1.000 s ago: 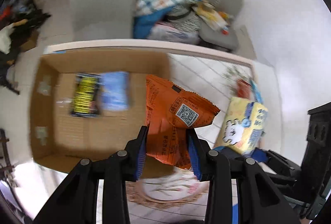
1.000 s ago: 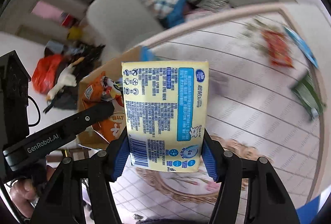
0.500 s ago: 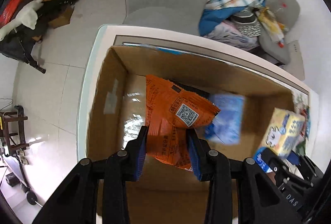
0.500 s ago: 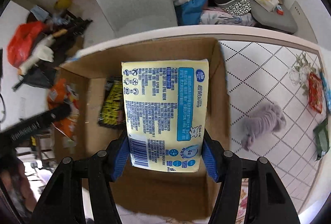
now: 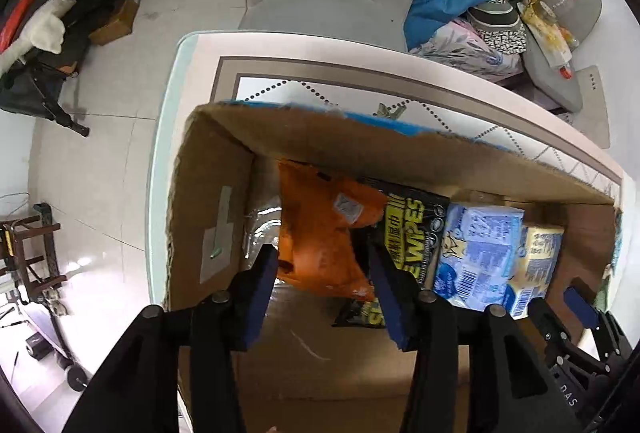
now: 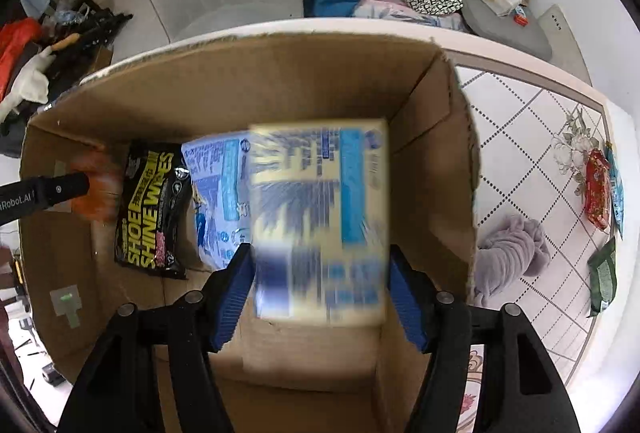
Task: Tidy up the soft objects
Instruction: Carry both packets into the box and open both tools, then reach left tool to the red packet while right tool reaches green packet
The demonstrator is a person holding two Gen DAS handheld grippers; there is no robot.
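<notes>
Both claws point down into the cardboard box (image 6: 280, 81), which stands on the worktop (image 6: 532, 121). The left claw (image 5: 324, 297) is opening: its blue pads stand clear of the orange packet (image 5: 320, 233), which is blurred and appears to be dropping toward the box's left end, beside the black shoe-wipes pack (image 6: 150, 209). The right claw (image 6: 320, 293) is also opening, and the yellow tissue pack (image 6: 320, 217), heavily blurred, lies between its jaws with a gap showing at each side; it looks released, falling toward the box's right end next to the blue tissue pack (image 6: 218, 193). Risks noted: the yellow pack may land tilted on the blue pack, or wedge on edge against the box's right wall, since the space left there is narrow. The orange packet, being light and crumpled, may come down across the wipes pack rather than flat on the box floor. Either claw could snag the box wall when lifted out. Outside the box, to its right, a grey cloth (image 6: 512, 249) and a red packet (image 6: 598, 189) remain to be gathered.
</notes>
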